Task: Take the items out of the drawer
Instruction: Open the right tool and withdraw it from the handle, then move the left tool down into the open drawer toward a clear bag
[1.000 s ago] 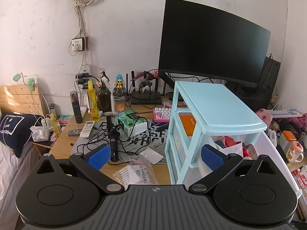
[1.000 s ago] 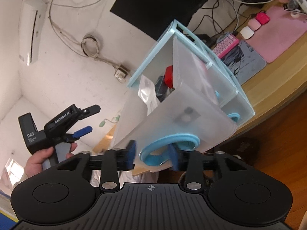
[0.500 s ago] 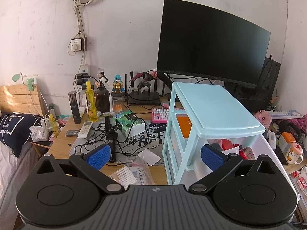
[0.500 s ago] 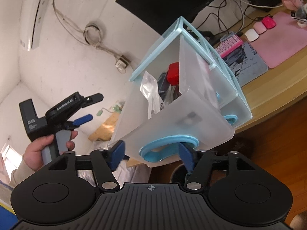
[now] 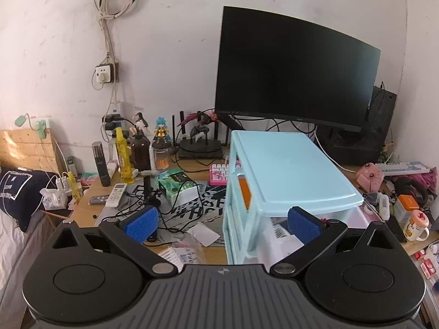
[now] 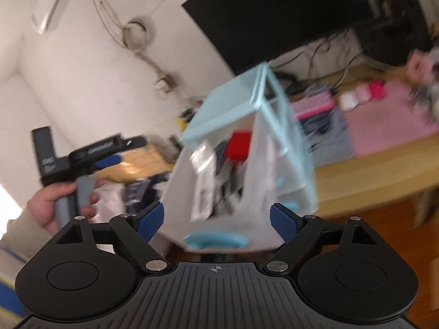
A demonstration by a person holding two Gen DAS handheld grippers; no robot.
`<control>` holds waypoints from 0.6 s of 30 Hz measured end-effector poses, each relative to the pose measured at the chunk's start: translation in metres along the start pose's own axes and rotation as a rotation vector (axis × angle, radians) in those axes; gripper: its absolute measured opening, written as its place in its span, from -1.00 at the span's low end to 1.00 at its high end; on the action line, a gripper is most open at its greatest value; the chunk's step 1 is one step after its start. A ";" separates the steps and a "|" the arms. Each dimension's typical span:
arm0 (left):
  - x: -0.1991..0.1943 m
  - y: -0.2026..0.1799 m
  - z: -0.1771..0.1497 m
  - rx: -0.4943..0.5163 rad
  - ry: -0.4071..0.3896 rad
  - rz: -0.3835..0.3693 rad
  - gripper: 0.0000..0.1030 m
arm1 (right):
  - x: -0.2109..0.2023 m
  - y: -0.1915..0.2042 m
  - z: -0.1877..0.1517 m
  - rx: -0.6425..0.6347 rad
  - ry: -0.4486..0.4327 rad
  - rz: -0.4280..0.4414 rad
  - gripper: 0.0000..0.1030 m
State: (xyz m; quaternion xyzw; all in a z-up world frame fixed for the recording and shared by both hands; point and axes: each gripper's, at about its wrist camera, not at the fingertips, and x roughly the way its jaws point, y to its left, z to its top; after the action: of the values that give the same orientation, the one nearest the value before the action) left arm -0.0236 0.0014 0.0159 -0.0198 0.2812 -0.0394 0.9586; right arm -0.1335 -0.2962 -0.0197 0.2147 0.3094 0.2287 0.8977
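A light blue drawer cabinet (image 5: 288, 170) stands on the desk, also seen in the right wrist view (image 6: 233, 115). Its top translucent drawer (image 6: 227, 200) is pulled out, with a blue handle (image 6: 215, 241) at its front. Inside lie a red item (image 6: 240, 146), a clear packet (image 6: 203, 181) and dark items, all blurred. My right gripper (image 6: 216, 219) is open and empty, just above the drawer's front. My left gripper (image 5: 223, 220) is open and empty, held above the desk to the left of the cabinet; it also shows in the right wrist view (image 6: 104, 150).
A black monitor (image 5: 293, 68) stands behind the cabinet. Figurines (image 5: 162, 133), bottles (image 5: 122, 150), a remote (image 5: 116, 190), a green box (image 5: 177, 185) and cables crowd the desk's left. A mug (image 5: 415, 224) and clutter sit at the right. A pink mat (image 6: 389, 120) lies beyond.
My right gripper has let go of the drawer handle, opened wide and risen over the open drawer. My left gripper has drawn back and up a little.
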 end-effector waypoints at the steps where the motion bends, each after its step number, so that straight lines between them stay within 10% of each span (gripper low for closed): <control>1: -0.001 -0.003 0.001 0.006 0.000 -0.001 1.00 | -0.005 0.005 0.009 -0.020 -0.010 -0.027 0.75; 18: -0.023 -0.032 0.003 -0.016 -0.039 -0.019 1.00 | 0.013 0.043 0.072 -0.228 -0.088 -0.471 1.00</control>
State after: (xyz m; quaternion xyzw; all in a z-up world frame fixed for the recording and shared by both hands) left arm -0.0435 -0.0285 0.0328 -0.0309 0.2627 -0.0457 0.9633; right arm -0.0890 -0.2724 0.0483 0.0440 0.2839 0.0373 0.9571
